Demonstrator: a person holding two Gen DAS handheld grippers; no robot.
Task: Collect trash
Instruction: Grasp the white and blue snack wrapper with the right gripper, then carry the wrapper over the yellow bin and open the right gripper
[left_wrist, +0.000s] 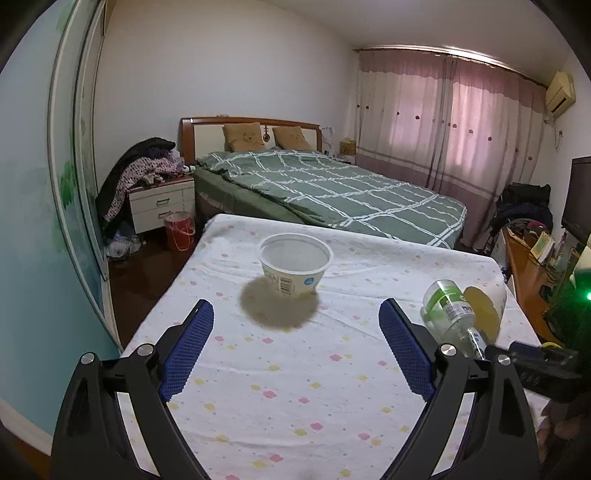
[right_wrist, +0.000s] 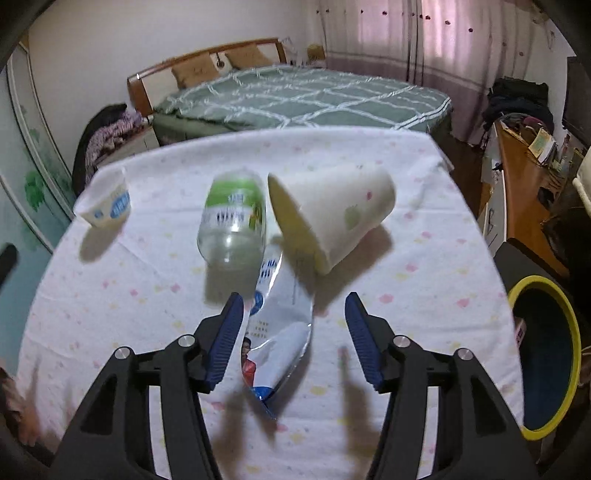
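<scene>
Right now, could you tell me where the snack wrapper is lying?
In the right wrist view, the snack wrapper lies on the table between the open right tongs, just below the bottle and tipped cup.

yogurt tub (left_wrist: 295, 264): 1, near far-left corner of surface (right_wrist: 406, 295) | plastic bottle (right_wrist: 232, 225): 1, lying mid-surface | paper cup (right_wrist: 332, 214): 1, on its side | foil wrapper (right_wrist: 280, 325): 1, toward near edge | yellow-rimmed bin (right_wrist: 570, 332): 1, off right edge

bare cloth lies open on the counter (left_wrist: 295, 387) before the yogurt tub (left_wrist: 295, 264). on the right, the bottle (right_wrist: 232, 221), paper cup (right_wrist: 332, 214) and wrapper (right_wrist: 280, 325) crowd together; the bin (right_wrist: 543, 354) stands beyond the counter's edge.
</scene>
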